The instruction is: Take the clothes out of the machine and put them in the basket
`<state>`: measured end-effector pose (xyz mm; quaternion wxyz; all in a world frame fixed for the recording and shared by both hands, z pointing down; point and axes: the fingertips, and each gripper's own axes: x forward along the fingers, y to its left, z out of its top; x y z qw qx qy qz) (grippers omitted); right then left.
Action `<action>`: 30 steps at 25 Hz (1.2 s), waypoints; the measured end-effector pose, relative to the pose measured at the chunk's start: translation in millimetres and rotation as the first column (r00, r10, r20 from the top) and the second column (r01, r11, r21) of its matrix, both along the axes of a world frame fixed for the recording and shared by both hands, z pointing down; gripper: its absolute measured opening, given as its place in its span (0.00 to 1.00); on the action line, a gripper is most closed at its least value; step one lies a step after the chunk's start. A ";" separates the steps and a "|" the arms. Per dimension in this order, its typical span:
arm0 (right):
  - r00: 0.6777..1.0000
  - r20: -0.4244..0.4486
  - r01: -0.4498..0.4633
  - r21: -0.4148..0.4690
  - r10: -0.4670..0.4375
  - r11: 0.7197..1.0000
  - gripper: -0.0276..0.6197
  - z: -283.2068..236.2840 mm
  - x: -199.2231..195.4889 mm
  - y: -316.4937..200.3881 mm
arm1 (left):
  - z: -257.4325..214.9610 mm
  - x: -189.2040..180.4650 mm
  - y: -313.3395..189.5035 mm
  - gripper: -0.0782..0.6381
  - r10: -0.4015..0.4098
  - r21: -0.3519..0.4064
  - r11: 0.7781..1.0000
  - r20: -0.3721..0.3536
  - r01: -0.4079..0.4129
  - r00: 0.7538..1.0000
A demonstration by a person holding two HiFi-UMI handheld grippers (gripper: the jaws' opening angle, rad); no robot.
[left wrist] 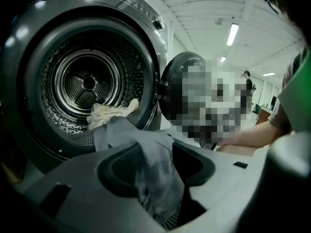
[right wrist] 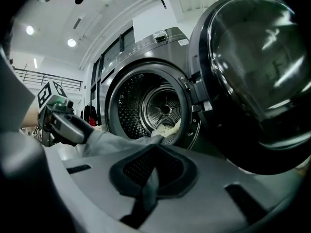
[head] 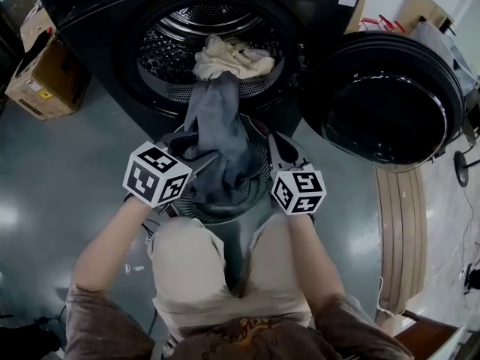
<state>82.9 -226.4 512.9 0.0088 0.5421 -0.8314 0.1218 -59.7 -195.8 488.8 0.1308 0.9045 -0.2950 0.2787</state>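
While the grey garment [head: 220, 126] trails lengthwise from the machine's drum [head: 169, 47] down into the basket [head: 251, 207], the right hand-held gripper [right wrist: 153, 152] is clamped on a fold of it. The left hand-held gripper [left wrist: 155, 148] stands apart, with cloth loose between its jaws. The garment's upper end lies ahead of both.

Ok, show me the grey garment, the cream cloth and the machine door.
grey garment [head: 221, 126], head view, hanging middle
cream cloth [head: 225, 58], head view, crumpled middle
machine door [head: 390, 103], head view, dark glass
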 end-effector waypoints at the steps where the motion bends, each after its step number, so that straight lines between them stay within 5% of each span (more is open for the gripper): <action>1: 1.000 0.001 0.001 0.001 -0.001 1.000 0.04 -0.5 -0.5 0.4 | -2.2 -2.3 -3.8 0.42 -0.010 0.013 1.000 0.000 0.010 1.000; 9: 1.000 -0.001 0.008 0.016 -0.008 1.000 0.04 -8.5 -5.4 5.6 | 23.5 -11.1 -80.3 0.47 -0.133 0.110 0.986 0.061 0.126 0.989; 21: 0.999 -0.015 -0.038 0.027 0.039 0.999 0.04 -17.1 15.0 15.9 | 87.5 -19.8 -187.6 0.50 -0.360 0.144 0.930 0.169 0.338 0.918; 27: 0.999 -0.015 -0.030 0.035 0.031 0.999 0.04 -18.4 12.0 15.3 | 92.8 -19.4 -190.7 0.44 -0.387 0.173 0.917 0.172 0.359 0.906; 30: 1.000 -0.018 -0.016 0.034 0.017 0.999 0.04 -18.2 6.6 16.2 | 95.1 -19.1 -184.8 0.28 -0.368 0.163 0.927 0.206 0.339 0.907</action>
